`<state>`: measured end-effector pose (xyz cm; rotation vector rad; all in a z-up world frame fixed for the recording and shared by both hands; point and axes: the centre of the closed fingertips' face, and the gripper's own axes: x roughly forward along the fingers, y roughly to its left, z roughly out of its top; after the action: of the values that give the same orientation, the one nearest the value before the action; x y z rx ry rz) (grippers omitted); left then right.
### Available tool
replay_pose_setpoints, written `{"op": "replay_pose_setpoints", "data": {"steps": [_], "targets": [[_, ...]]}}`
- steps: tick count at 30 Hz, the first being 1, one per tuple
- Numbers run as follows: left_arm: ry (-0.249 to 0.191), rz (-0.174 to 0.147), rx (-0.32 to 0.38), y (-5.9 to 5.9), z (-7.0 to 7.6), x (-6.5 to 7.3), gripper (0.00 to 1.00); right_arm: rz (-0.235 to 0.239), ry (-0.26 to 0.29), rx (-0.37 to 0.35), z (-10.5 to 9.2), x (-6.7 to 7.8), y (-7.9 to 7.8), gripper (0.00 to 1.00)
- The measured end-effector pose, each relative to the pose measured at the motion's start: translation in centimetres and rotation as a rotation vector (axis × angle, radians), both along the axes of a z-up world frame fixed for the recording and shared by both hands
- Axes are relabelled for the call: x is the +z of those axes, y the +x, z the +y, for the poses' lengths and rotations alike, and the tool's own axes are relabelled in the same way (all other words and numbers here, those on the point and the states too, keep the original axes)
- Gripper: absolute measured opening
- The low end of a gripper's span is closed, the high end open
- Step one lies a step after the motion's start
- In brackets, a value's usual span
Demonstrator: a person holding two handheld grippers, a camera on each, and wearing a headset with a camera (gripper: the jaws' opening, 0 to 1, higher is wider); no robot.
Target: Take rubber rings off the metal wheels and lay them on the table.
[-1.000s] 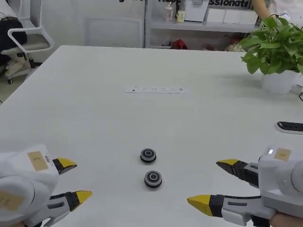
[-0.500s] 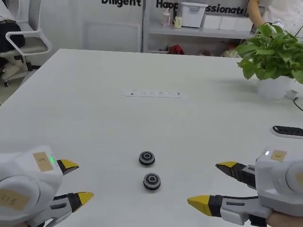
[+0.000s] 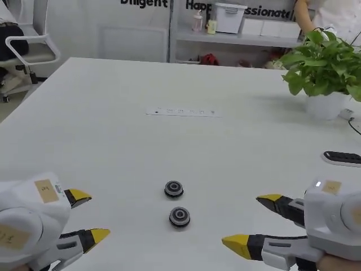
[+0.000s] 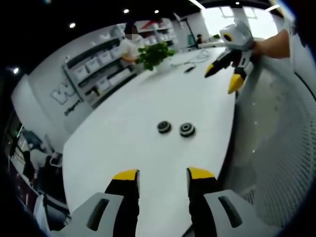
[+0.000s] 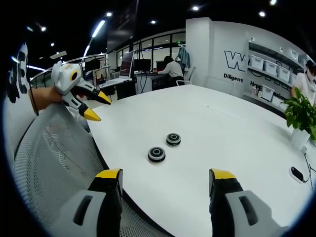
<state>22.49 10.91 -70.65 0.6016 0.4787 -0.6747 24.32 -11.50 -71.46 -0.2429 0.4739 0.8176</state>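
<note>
Two small metal wheels with dark rubber rings lie flat on the white table, one farther [image 3: 174,189] and one nearer [image 3: 179,217]. They also sit side by side in the left gripper view [image 4: 164,127] [image 4: 187,130] and the right gripper view [image 5: 173,139] [image 5: 157,154]. My left gripper [image 3: 89,214] hovers open at the lower left, well left of the wheels. My right gripper [image 3: 255,221] stands open at the lower right, its yellow-tipped jaws wide apart and holding nothing.
A potted green plant [image 3: 325,62] stands at the table's far right, with a dark flat device [image 3: 342,158] in front of it. A white strip [image 3: 184,112] lies mid-table. Shelving and an office chair [image 3: 29,52] stand beyond the table.
The head view has shifted slightly, so the wheels sit a touch lower and further left. Both grippers hold about the same open pose.
</note>
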Motion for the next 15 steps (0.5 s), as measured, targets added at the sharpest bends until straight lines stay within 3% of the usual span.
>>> {"op": "replay_pose_setpoints", "data": {"steps": [8,15], "targets": [[0.005,-0.008,0.005,0.13,0.39,0.0,0.39,0.004,0.034,0.036,0.66,0.38,-0.39,0.67],[-0.032,0.023,0.014,0.17,0.41,-0.12,0.4,0.025,0.047,0.067,0.94,0.29,-0.74,0.7]]}}
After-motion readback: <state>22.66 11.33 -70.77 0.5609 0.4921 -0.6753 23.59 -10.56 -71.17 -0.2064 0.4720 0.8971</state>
